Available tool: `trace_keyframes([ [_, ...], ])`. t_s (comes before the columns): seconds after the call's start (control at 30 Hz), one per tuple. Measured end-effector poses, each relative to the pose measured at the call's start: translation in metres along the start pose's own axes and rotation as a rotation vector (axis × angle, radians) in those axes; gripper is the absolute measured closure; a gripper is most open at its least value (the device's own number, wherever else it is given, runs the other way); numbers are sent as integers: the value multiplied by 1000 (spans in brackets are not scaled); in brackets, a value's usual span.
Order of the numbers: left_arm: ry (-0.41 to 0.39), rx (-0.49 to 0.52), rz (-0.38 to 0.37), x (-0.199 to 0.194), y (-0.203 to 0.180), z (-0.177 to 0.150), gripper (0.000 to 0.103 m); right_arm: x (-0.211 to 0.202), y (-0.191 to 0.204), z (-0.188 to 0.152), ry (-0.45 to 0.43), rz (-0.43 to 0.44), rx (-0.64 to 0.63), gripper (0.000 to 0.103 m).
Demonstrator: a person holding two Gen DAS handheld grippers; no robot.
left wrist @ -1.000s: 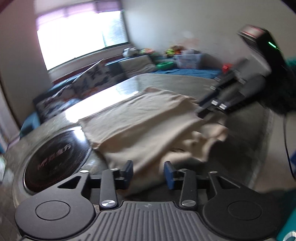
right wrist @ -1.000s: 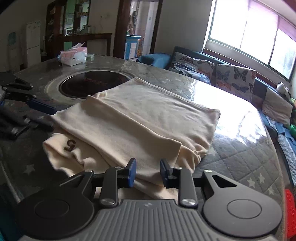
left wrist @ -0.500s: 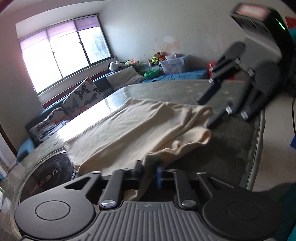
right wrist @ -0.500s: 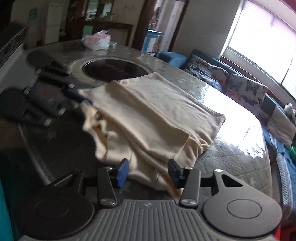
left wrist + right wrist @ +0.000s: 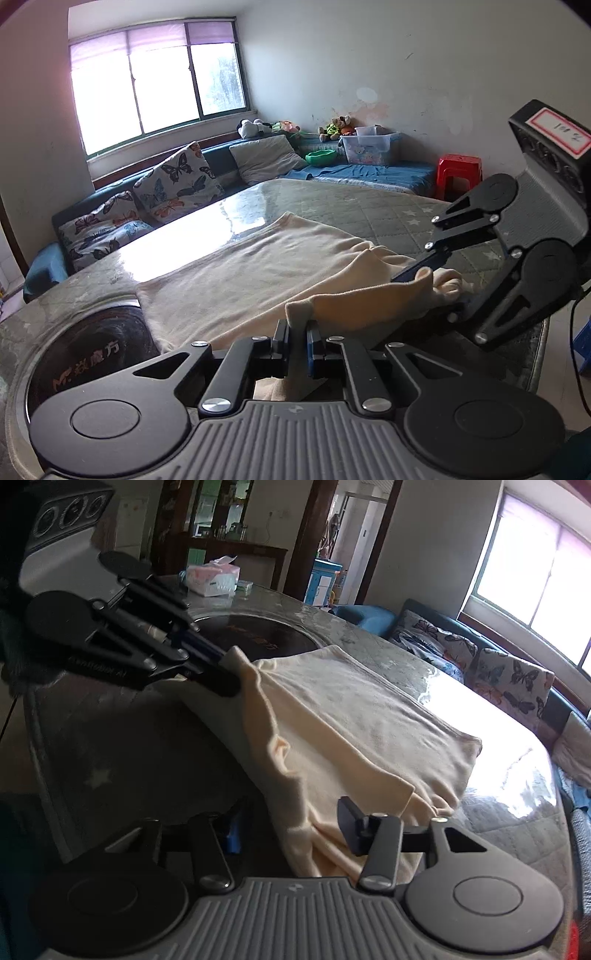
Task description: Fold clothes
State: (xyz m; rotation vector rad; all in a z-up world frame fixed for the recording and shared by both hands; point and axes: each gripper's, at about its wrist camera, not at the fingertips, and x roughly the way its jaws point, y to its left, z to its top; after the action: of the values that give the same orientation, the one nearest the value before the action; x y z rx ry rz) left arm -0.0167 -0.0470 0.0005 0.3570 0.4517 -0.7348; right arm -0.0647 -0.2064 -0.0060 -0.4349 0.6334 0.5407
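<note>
We are partway through the fold, by our reading. At the far left of the left wrist view, around nine o'clock, the dark round plate (image 5: 88, 354) set into the table (image 5: 369, 206) is lying bare beside the work. Moving toward the centre, the cream garment (image 5: 236, 280) is lying mostly flat on the table, already doubled into layers, its far edge reaching toward twelve o'clock.

At six o'clock, our left gripper (image 5: 297, 334) is pinching a corner of the near hem, its jaws closed tight on the cloth and lifting it off the table. Toward three o'clock, our right gripper (image 5: 443, 280) is closing around the other near corner; cloth is sitting between its jaws, but the pads are not yet pressing on it. The right wrist view agrees: the fabric is bunching in the gap, loose.

What is left, as we judge it: finishing the right-hand grasp, carrying the near edge over toward the far edge, then flattening the fold.
</note>
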Motion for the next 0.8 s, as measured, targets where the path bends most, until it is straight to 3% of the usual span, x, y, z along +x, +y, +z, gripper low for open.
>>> trace_keyframes([
  [0.13,11,-7,-5,-6,-2,-9,87,5,-11,2,10,44,63,83],
  [0.33,23,26,31,-17,-9,-29,64,1,-20,4,-2,56,141,89],
  [0.57,47,134,100,-11,-16,-47,64,-1,-20,6,-10,42,176,91],
  [0.63,46,171,109,-8,-18,-50,68,-2,-18,6,-17,34,184,91],
  [0.67,46,188,115,-7,-19,-51,72,-3,-18,7,-23,30,188,92],
  [0.7,47,197,117,-6,-20,-53,84,-4,-18,7,-30,26,191,92],
  [0.8,35,167,106,-13,-16,-51,95,-7,-17,9,-49,17,199,92],
])
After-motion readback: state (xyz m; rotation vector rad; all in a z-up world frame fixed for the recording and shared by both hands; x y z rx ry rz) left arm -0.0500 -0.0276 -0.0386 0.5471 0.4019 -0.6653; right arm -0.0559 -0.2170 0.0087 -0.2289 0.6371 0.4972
